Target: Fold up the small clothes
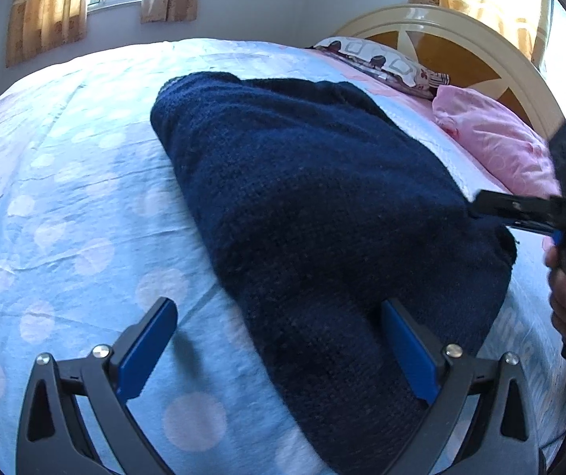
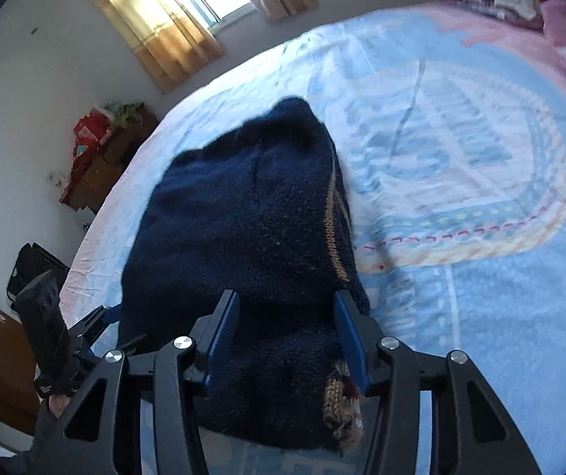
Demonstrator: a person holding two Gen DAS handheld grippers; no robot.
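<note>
Item: navy knitted sweater [image 1: 322, 213], lying bunched on the bed sheet [image 1: 65, 198], pale blue with white dots. In the left wrist view it runs from about 11 o'clock down to 5 o'clock. In the right wrist view a tan striped edge [image 2: 336, 233] shows along its 3 o'clock side, and a tan knitted scrap [image 2: 340, 407] at 6 o'clock.

Left tongs [image 1: 279, 350]: spread wide, blue pads apart; the right pad touches the sweater's near end, the left pad hangs over bare sheet.

Right tongs [image 2: 286, 336]: partly spread, with the sweater's near fold bulging between the pads; whether they pinch the cloth cannot be told. In the left wrist view they meet the sweater's edge at 3 o'clock.

Surroundings: pink pillow [image 1: 492, 138] and patterned pillow [image 1: 378, 61] by the headboard [image 1: 453, 27] at 1 o'clock; curtains [image 1: 45, 12] at 11 o'clock.
</note>
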